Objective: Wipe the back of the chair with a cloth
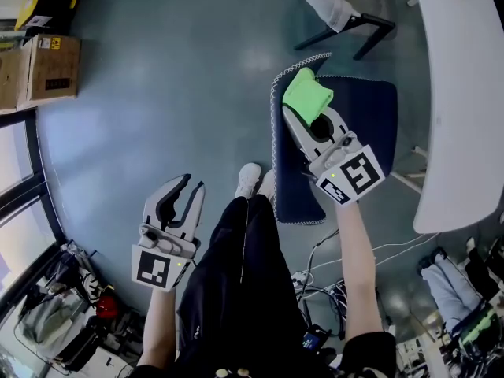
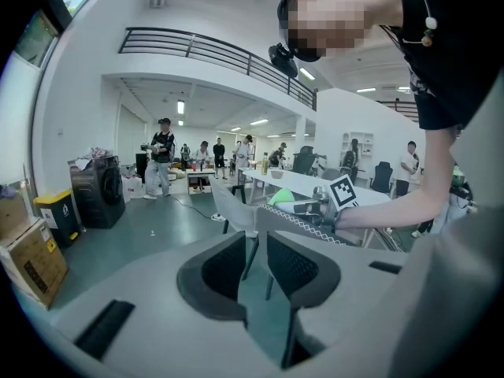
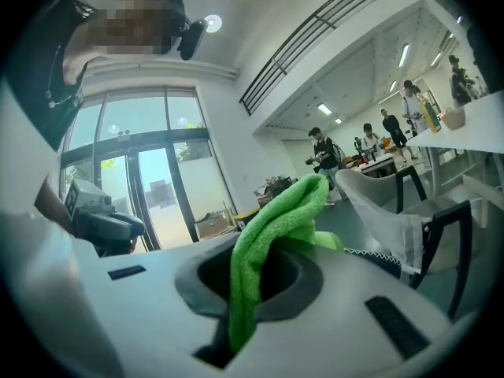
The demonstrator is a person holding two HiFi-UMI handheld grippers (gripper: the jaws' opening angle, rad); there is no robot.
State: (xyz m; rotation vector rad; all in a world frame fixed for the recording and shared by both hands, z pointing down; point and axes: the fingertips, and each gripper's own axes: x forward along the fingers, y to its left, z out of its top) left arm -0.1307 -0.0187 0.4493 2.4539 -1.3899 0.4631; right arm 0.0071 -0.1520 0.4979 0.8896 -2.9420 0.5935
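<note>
Your right gripper [image 1: 309, 118] clamped the cloth [image 1: 307, 93] at the chair back [image 1: 293, 187], upper right; your left gripper [image 1: 189, 191] hung slightly open, empty.

You wear loose black trousers [image 1: 236, 290], white shoes [image 1: 250, 179] and a black short-sleeved top [image 2: 461, 46]. Your left pale grey two-jaw gripper [image 1: 191, 186] and right pale grey two-jaw gripper [image 1: 301, 116] have black jaw linings. Each carries a white cube with black square markers [image 1: 352, 176].
</note>
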